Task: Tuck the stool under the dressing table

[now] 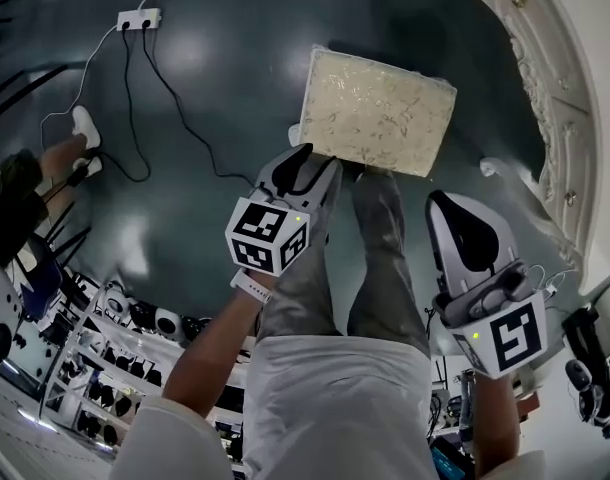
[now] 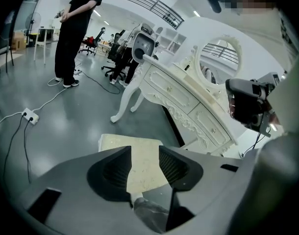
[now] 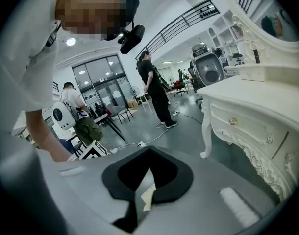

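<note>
Stool (image 1: 377, 111) lies just ahead of left gripper (image 1: 318, 164) (2 jaws apart).

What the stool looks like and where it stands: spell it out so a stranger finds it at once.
Start at the white carved dressing table. On the dark grey floor beside it stands the stool, not yet under it. It is the one cream, rectangular padded seat with a mottled pattern; the other pale thing nearby is a small white power strip.
</note>
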Action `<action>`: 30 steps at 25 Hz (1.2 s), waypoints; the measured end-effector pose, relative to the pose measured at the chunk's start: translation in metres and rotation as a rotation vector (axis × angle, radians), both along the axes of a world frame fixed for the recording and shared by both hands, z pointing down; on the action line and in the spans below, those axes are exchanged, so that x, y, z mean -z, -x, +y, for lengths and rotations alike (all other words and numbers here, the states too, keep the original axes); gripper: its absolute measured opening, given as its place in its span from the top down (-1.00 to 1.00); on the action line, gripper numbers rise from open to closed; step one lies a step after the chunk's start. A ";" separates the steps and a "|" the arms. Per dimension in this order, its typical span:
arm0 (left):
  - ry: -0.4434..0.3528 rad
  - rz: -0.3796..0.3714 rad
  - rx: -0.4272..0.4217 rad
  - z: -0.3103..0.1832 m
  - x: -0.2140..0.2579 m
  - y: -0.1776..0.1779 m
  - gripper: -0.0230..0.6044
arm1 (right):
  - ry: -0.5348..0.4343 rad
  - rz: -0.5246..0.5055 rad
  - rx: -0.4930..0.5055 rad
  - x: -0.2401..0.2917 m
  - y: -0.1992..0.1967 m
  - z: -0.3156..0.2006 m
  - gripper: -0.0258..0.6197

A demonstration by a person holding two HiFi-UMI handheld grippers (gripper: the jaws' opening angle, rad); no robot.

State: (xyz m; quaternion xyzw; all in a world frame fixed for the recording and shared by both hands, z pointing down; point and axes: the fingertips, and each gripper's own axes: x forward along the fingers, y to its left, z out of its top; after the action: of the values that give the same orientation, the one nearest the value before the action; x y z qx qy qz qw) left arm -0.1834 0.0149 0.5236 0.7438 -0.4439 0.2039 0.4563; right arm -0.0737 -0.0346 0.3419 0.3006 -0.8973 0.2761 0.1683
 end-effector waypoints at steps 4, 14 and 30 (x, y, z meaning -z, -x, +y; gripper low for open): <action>0.040 0.023 0.032 0.001 -0.030 0.006 0.39 | 0.013 0.009 -0.004 -0.011 0.007 -0.003 0.89; 0.127 -0.022 -0.046 0.007 -0.102 0.024 0.14 | 0.078 -0.031 -0.070 -0.040 0.016 -0.008 0.89; 0.196 -0.009 -0.132 0.017 -0.196 0.040 -0.11 | 0.089 -0.069 -0.113 -0.099 0.023 -0.005 0.89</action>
State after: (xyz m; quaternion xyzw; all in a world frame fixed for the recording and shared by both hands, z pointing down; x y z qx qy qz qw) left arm -0.2230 0.0316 0.7196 0.7224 -0.3739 0.2794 0.5102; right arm -0.0971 -0.0400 0.4405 0.3334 -0.8710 0.3350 0.1343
